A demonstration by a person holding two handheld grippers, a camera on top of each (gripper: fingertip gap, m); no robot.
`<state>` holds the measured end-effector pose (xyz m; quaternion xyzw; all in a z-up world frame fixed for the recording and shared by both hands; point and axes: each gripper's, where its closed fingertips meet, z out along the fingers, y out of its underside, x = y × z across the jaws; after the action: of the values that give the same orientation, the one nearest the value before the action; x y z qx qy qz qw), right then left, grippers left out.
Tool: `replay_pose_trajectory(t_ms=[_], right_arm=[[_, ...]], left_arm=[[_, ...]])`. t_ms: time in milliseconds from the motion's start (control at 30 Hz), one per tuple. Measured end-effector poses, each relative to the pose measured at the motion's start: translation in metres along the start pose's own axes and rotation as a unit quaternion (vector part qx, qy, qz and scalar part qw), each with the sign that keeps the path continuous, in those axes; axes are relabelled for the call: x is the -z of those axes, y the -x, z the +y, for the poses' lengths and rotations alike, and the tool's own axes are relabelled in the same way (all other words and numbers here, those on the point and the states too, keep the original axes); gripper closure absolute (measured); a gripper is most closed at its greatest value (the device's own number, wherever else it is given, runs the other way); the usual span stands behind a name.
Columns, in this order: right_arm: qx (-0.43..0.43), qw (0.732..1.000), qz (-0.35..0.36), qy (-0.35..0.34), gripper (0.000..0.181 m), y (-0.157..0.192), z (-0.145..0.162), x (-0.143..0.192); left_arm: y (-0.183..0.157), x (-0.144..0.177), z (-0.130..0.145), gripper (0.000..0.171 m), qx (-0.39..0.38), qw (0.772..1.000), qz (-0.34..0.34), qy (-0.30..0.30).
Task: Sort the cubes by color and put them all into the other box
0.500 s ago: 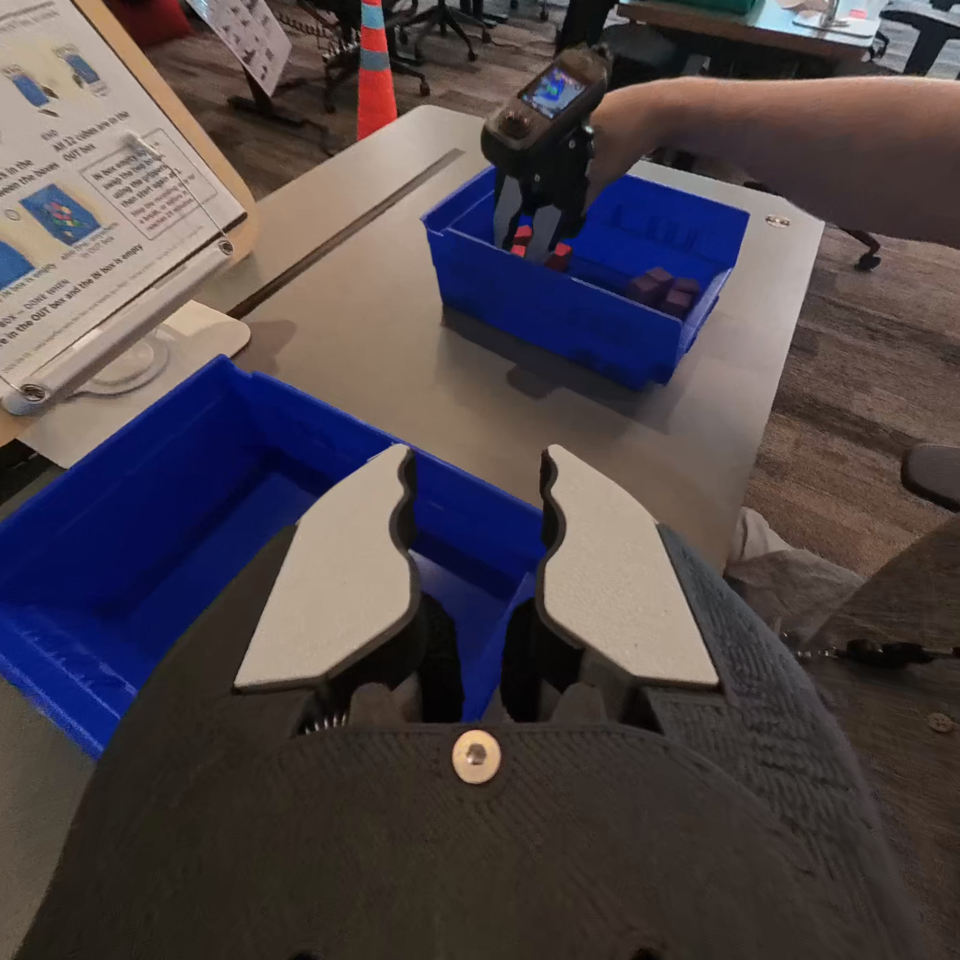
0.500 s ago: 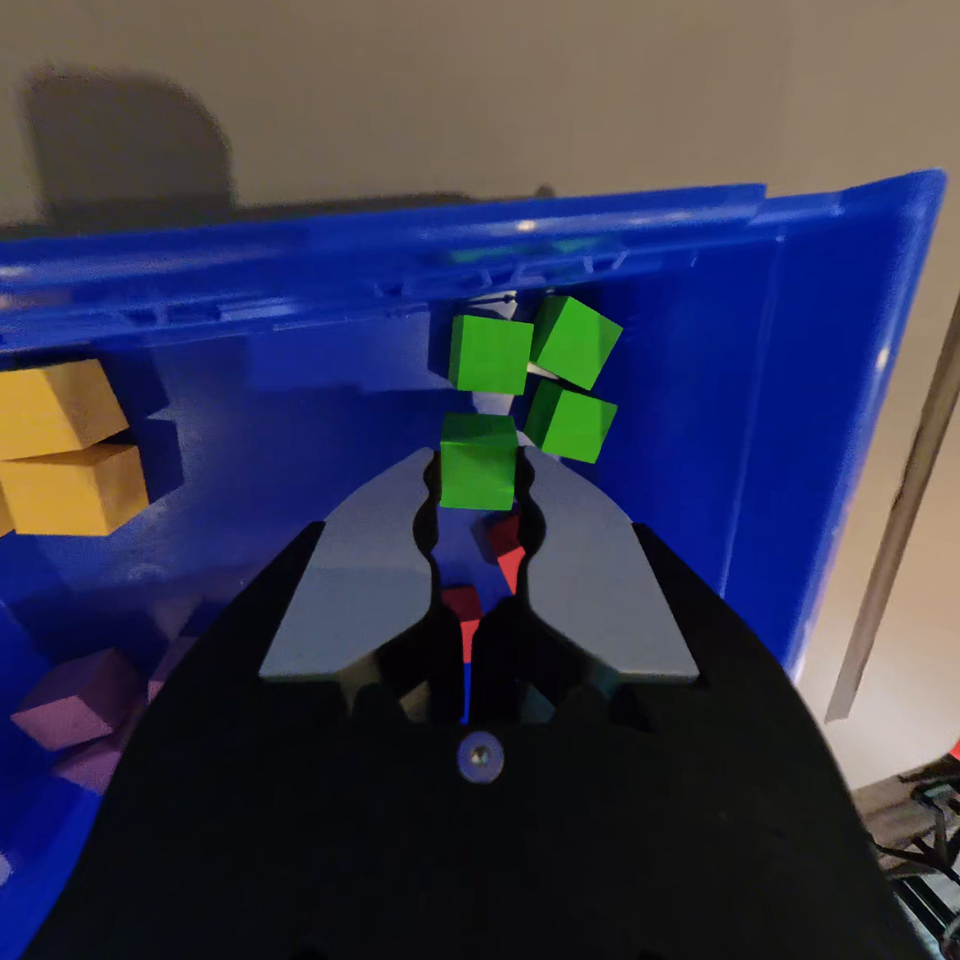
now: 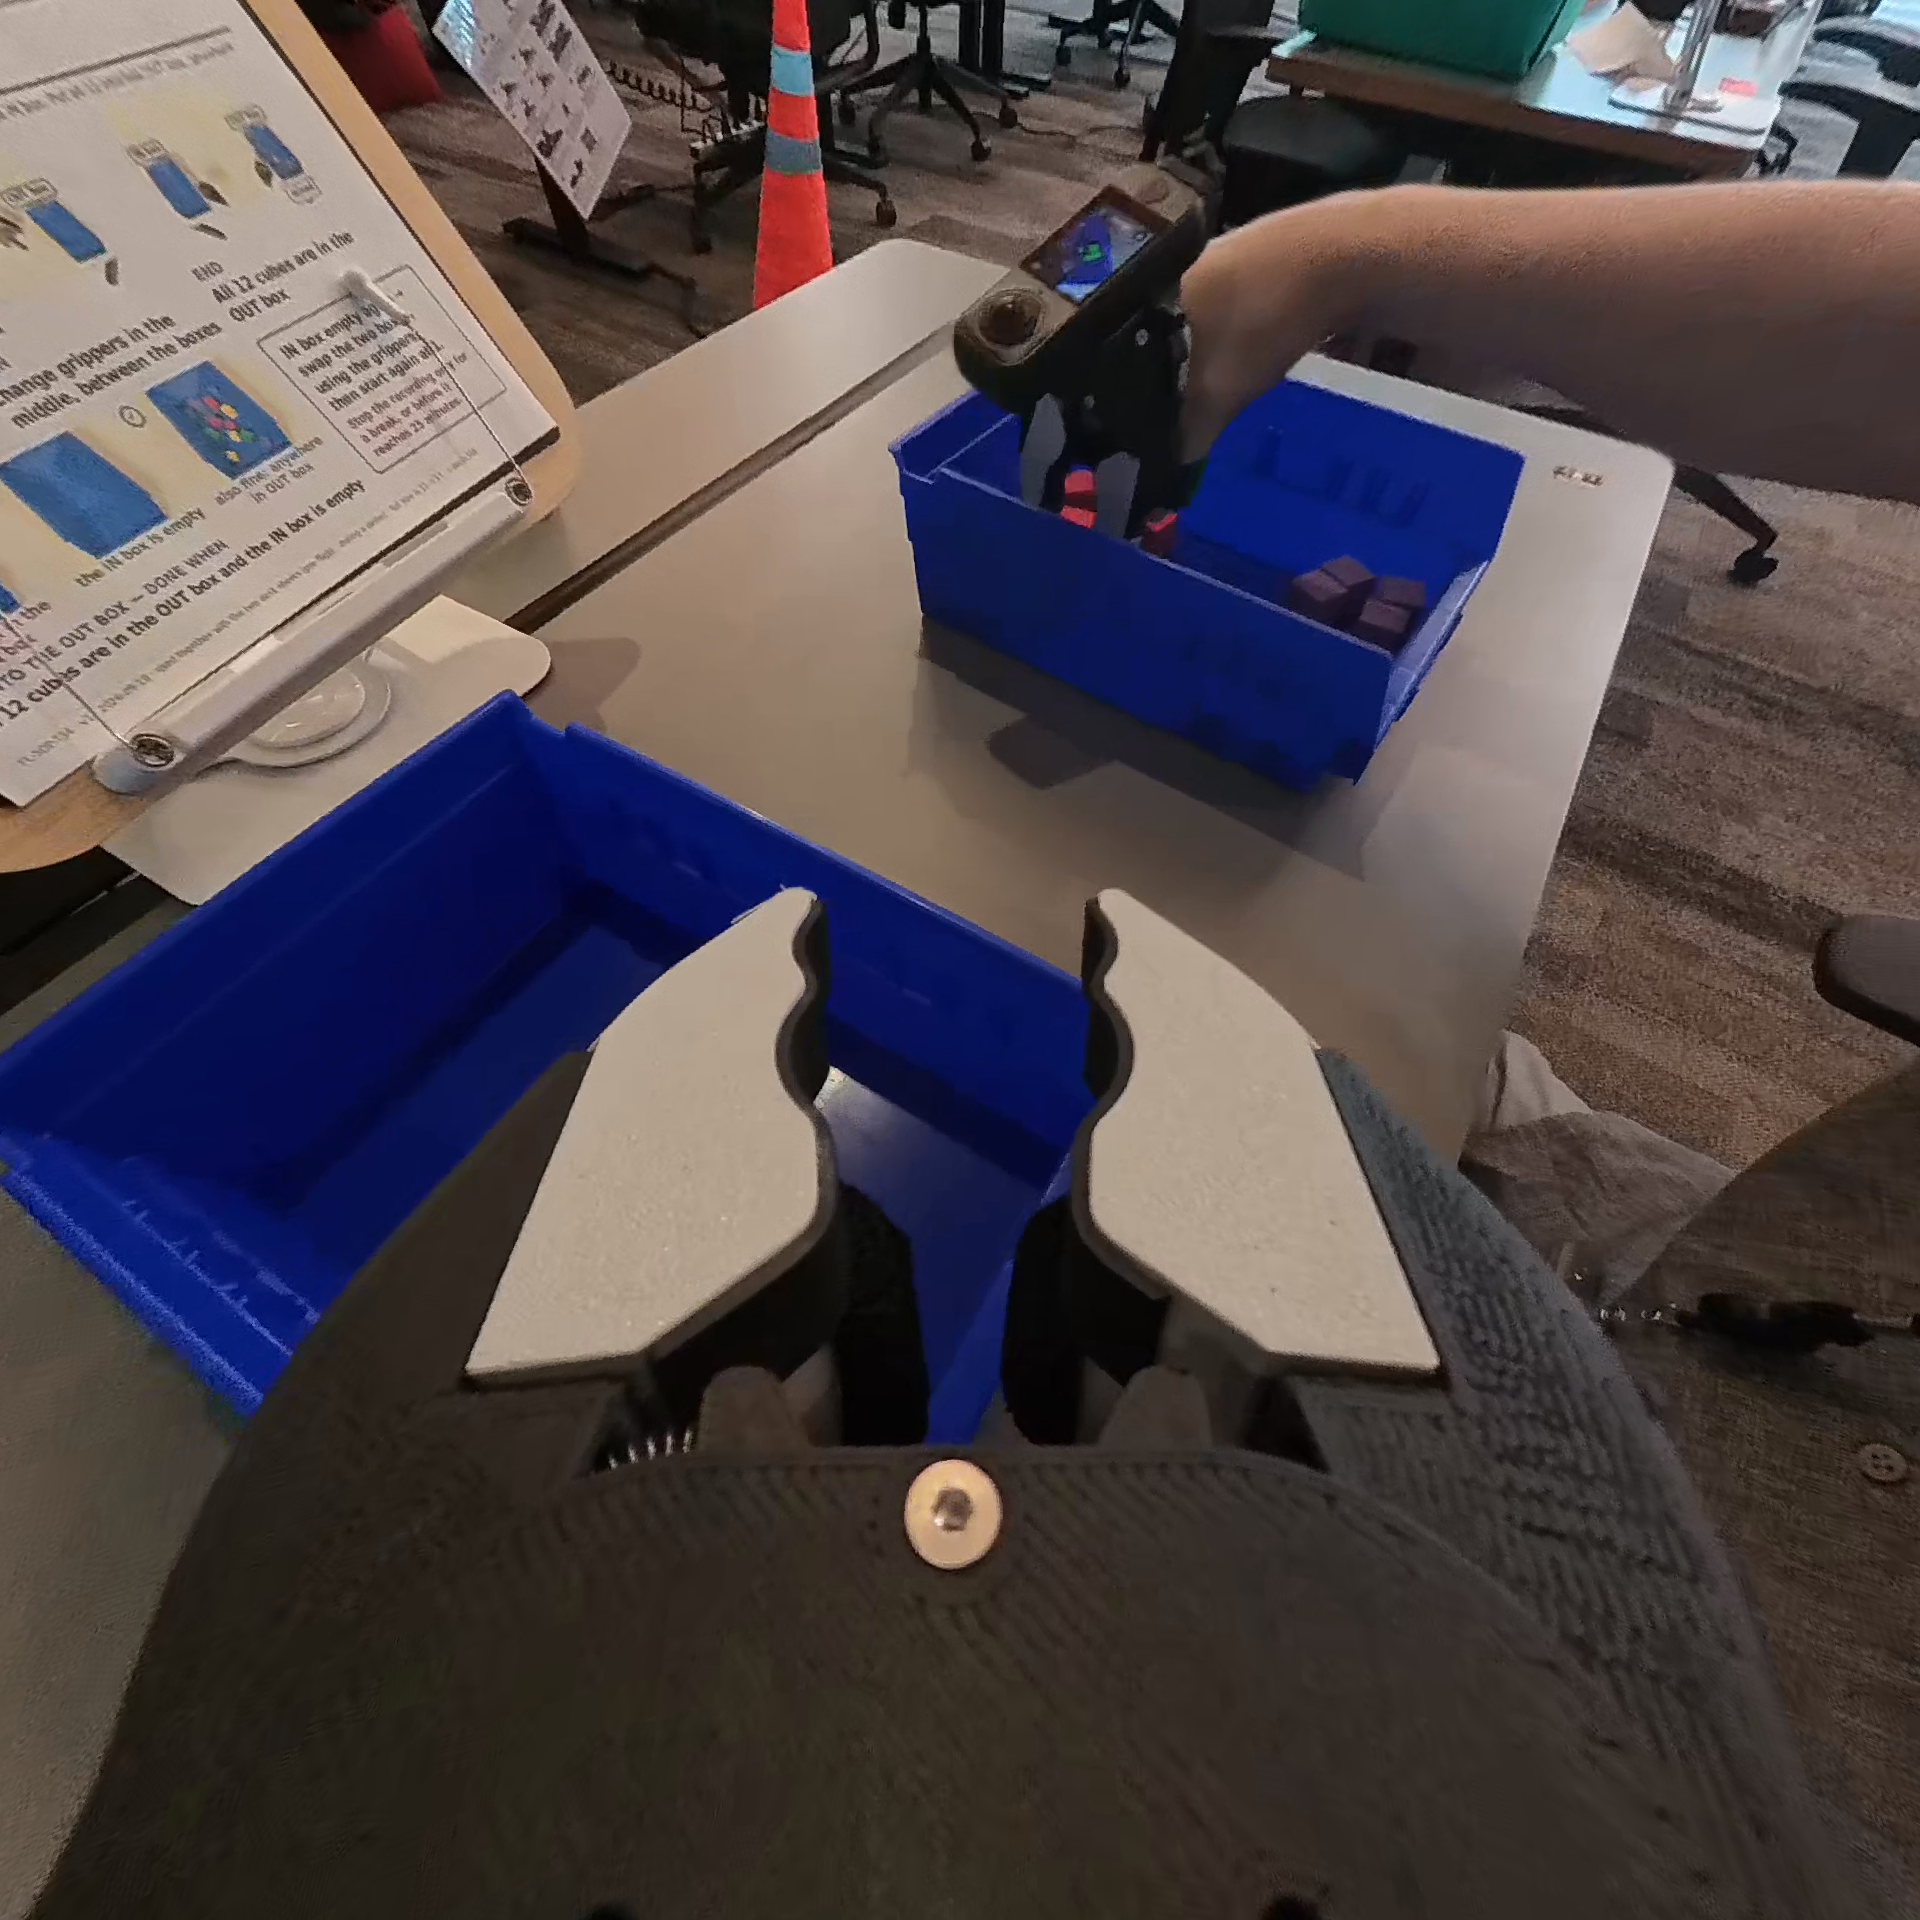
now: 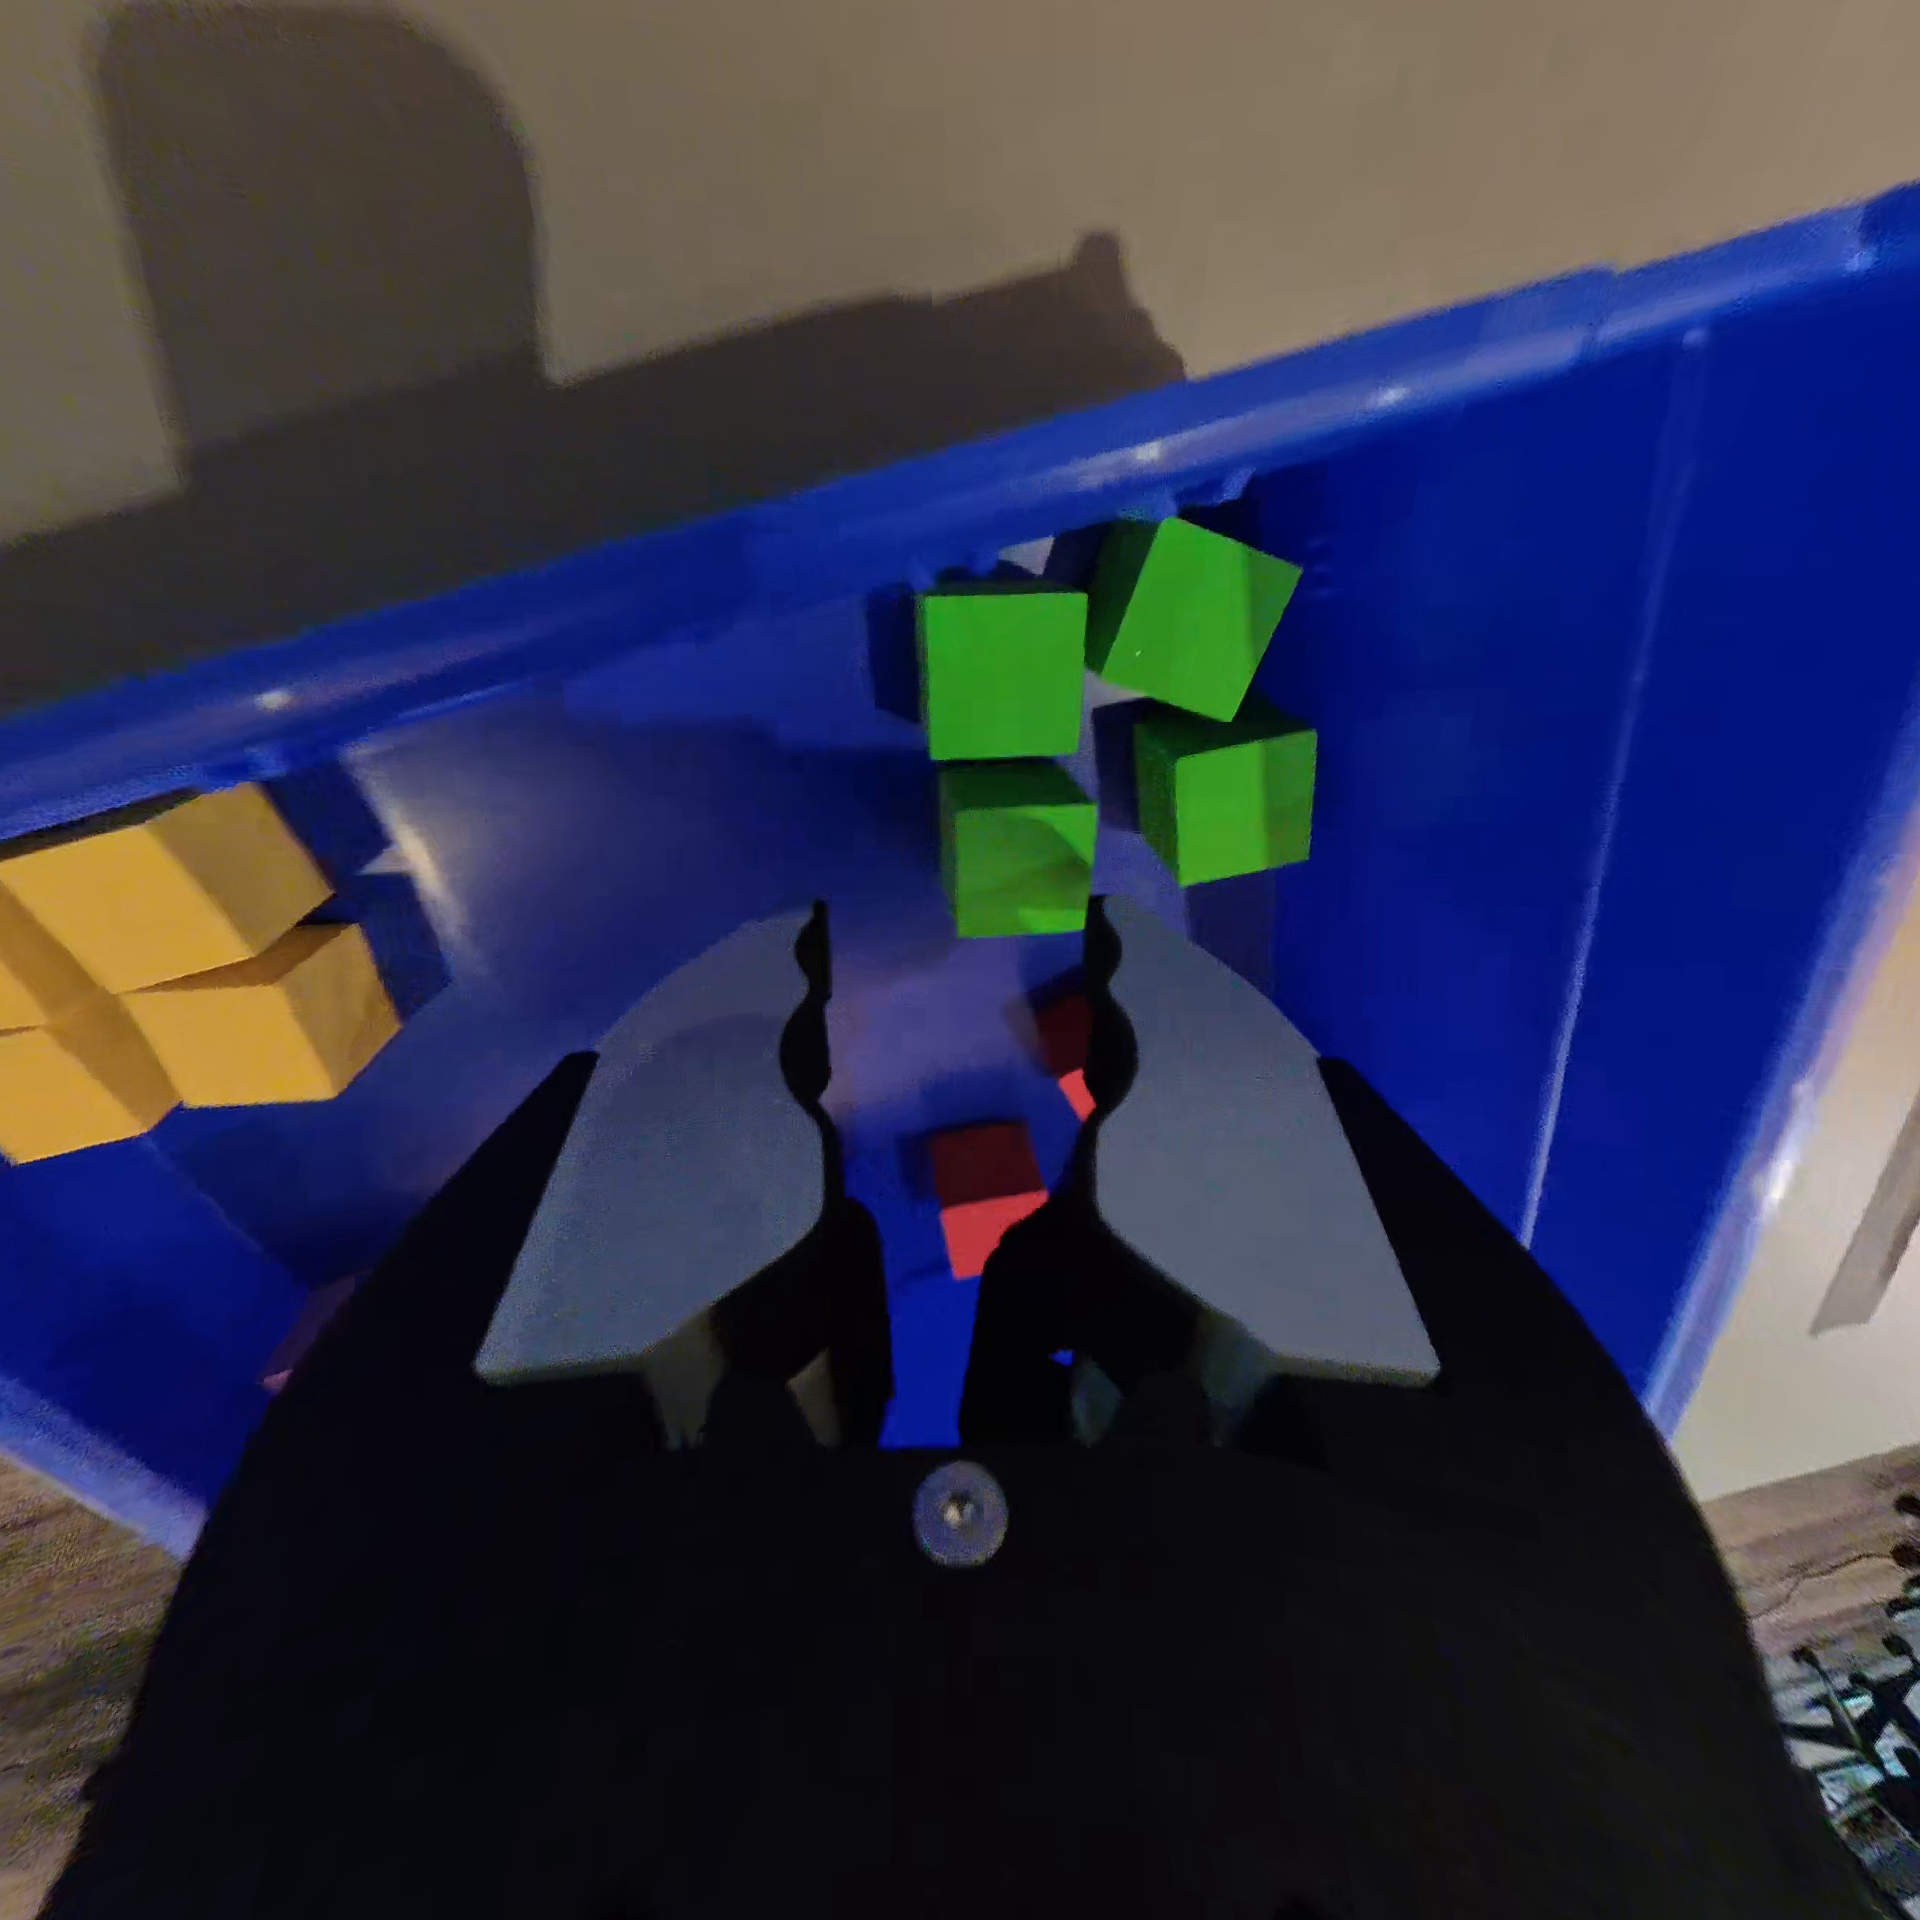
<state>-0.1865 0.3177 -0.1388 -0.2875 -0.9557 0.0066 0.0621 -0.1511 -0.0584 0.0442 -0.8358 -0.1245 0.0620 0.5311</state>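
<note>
At the left, the left gripper (image 3: 951, 914) is held with its jaws apart and empty over the near blue bin (image 3: 260, 1049), which nothing is seen to lie in. Farther right, the right gripper (image 4: 956, 914) is held inside the far blue bin (image 4: 1714, 831) with jaws apart and nothing clamped, yellow cubes (image 4: 177, 966) to its left, red cubes (image 4: 987, 1184) beneath, and the nearest green cube (image 4: 1018, 852) just beyond its tips. Since four green cubes are packed touching by the bin wall, neighbours could be knocked or two caught together, and the right wall could be struck.
</note>
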Motion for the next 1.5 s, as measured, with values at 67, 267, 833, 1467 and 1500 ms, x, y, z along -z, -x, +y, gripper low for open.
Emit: replay_pose_trajectory(t_ms=[67, 267, 833, 1467, 1500], right_arm=[[-0.003, 1.000, 0.007, -0.003, 0.139, 0.011, 0.000, 0.014], [-0.083, 0.995, -0.026, 0.056, 0.137, 0.071, 0.020, 0.048], [-0.276, 0.901, -0.146, 0.302, 0.135, 0.176, 0.051, 0.184], [-0.141, 0.989, 0.037, 0.021, 0.133, 0.184, 0.002, 0.191], [-0.134, 0.988, 0.071, -0.020, 0.132, 0.181, -0.006, 0.191]], left_arm=[[-0.002, 0.002, 0.002, 0.124, 0.019, 1.000, 0.003, 0.006], [0.003, 0.001, 0.022, 0.124, 0.075, 0.995, -0.002, 0.062], [-0.013, -0.006, 0.030, 0.124, 0.074, 0.994, 0.032, 0.077], [0.004, -0.001, 0.012, 0.124, 0.065, 0.998, -0.019, 0.006], [0.005, -0.001, 0.010, 0.123, 0.065, 0.998, -0.019, -0.003]])
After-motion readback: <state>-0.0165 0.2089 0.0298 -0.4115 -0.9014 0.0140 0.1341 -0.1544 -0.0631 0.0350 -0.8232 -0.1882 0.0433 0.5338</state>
